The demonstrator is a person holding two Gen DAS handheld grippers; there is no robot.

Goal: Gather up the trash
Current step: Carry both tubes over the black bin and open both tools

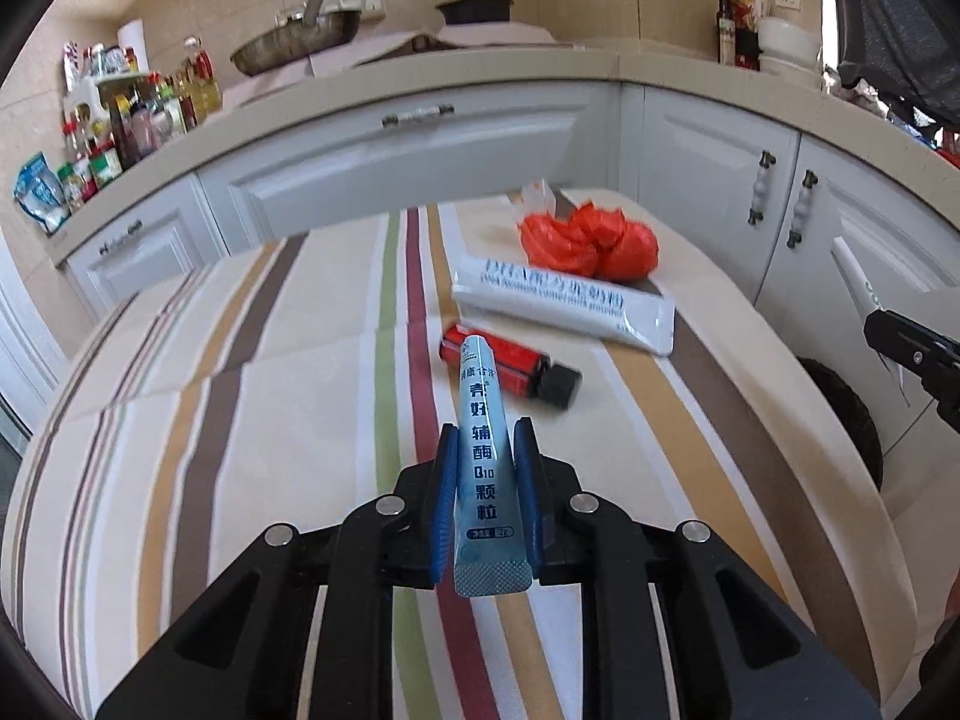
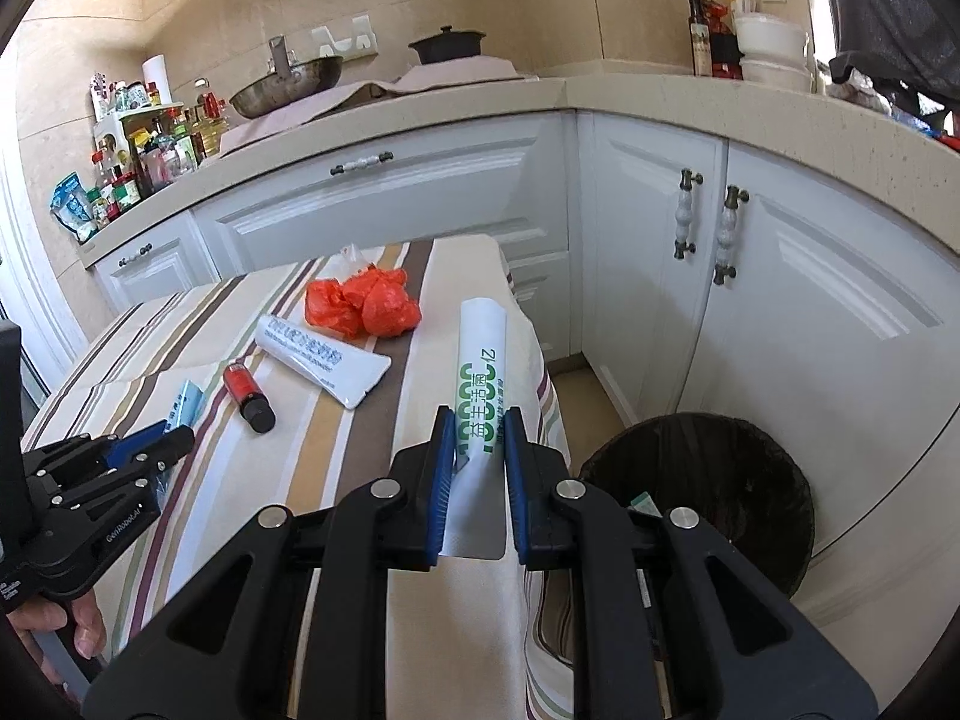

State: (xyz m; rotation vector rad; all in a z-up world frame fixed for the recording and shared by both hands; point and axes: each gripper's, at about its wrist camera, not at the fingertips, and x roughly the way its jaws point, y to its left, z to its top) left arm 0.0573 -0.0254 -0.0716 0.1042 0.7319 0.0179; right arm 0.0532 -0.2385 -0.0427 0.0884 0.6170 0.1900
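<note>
The left claw [image 1: 485, 450] pinches a slim blue foil sachet [image 1: 480, 420]; ahead lies a small red bottle [image 1: 510, 369]. The right claw [image 2: 477, 438] clamps a white green-printed sachet [image 2: 483, 372], seemingly beside the black-lined round bin [image 2: 720, 474].

This is a kitchen in a home. A long counter [image 2: 456, 114] runs along the tiled wall and turns a corner. Under the counter are white cupboard doors [image 2: 654, 264] with small handles. On top of the counter sits a big metal wok [image 2: 288, 87], and to the right of it a dark pot with a lid [image 2: 447, 45]. At the left end of the counter stand many bottles and jars [image 2: 150, 150] for cooking. Near the right end stands a tall dark bottle [image 2: 699, 36] beside white bowls [image 2: 771, 48]. In front of the counter is a table with a striped cloth [image 1: 240, 372]. A dark bin [image 2: 702, 474] stands on the floor by the cupboards.
</note>
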